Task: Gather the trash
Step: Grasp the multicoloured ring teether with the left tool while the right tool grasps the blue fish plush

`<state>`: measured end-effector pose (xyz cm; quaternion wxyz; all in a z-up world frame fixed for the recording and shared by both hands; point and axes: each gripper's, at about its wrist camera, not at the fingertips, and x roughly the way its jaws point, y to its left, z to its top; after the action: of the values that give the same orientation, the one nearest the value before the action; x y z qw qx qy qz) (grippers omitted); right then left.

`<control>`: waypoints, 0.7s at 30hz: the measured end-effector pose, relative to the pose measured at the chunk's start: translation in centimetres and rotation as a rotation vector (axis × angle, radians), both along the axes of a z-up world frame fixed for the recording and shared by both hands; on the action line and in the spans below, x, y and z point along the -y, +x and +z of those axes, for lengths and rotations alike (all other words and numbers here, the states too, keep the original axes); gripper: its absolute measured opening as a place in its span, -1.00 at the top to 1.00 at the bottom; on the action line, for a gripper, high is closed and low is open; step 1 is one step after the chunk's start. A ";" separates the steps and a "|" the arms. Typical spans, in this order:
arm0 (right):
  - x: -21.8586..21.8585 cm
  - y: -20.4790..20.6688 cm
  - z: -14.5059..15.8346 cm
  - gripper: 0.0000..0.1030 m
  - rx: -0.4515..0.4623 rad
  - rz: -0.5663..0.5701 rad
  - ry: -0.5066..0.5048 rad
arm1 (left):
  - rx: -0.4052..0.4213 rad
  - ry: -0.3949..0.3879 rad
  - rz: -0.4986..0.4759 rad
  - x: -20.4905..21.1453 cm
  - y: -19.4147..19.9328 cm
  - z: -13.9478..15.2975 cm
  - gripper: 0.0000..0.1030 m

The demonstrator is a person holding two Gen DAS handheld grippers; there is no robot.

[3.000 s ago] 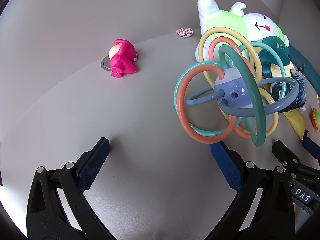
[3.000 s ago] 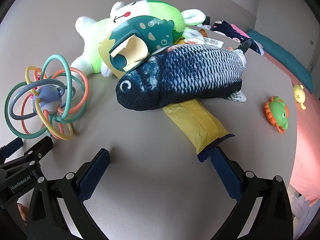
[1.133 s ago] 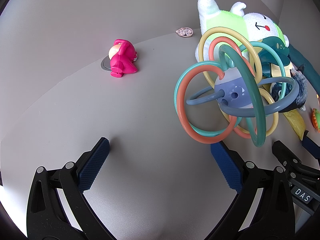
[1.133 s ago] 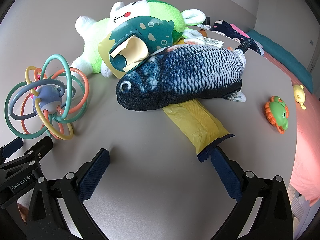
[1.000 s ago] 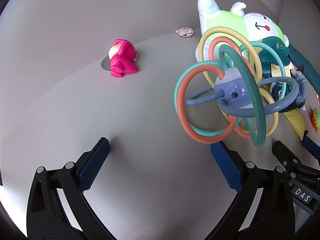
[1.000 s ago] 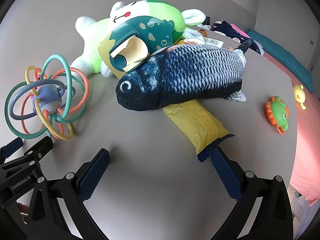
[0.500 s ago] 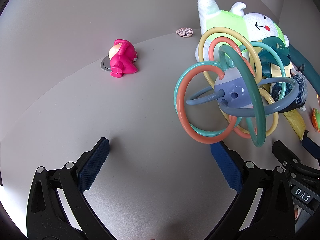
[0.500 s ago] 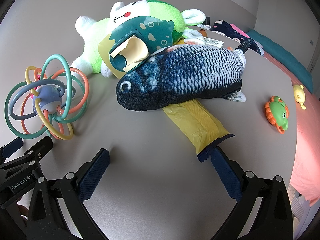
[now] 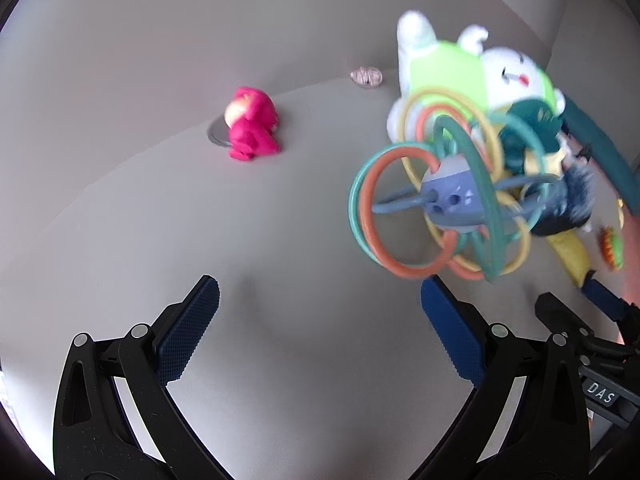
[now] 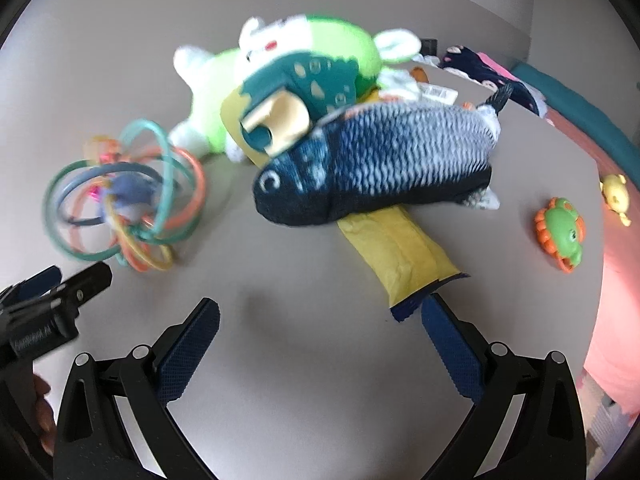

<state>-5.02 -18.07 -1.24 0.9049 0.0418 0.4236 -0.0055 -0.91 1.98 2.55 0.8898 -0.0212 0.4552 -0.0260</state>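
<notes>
Approach step, nothing collected yet. Right gripper (image 10: 320, 326) wide open, empty, low over the grey table (image 10: 304, 360). Its right fingertip (image 10: 434, 312) sits just beside the dark torn end of the yellow wrapper (image 10: 400, 252), whose far end is pinned under the plush fish (image 10: 380, 164). Left gripper (image 9: 320, 296) also wide open, empty, near the ring rattle (image 9: 444, 204). Next move likely calls for centring the right gripper's jaws on the wrapper end, closing, then pulling it clear of the fish.

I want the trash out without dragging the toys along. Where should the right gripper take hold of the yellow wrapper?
Probably the free crimped end of the yellow wrapper, nearest the open right gripper. Its far end is pinned under the plush fish, so come in low from the near side, pinch the flat end, and pull back.
</notes>
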 end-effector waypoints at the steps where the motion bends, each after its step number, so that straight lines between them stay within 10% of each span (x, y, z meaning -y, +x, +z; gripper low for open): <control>1: 0.6 -0.3 0.8 -0.95 0.009 0.013 0.005 | 0.014 -0.005 -0.007 -0.1 -0.3 0.9 -0.89; 21: 9.4 -0.8 7.4 -0.95 0.037 0.030 0.132 | -0.006 -0.004 -0.138 6.4 0.6 3.3 -0.89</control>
<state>-5.86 -27.43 6.17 0.9077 0.0950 0.4070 0.0370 -0.31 -4.38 5.83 0.8844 0.0087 0.4583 -0.0882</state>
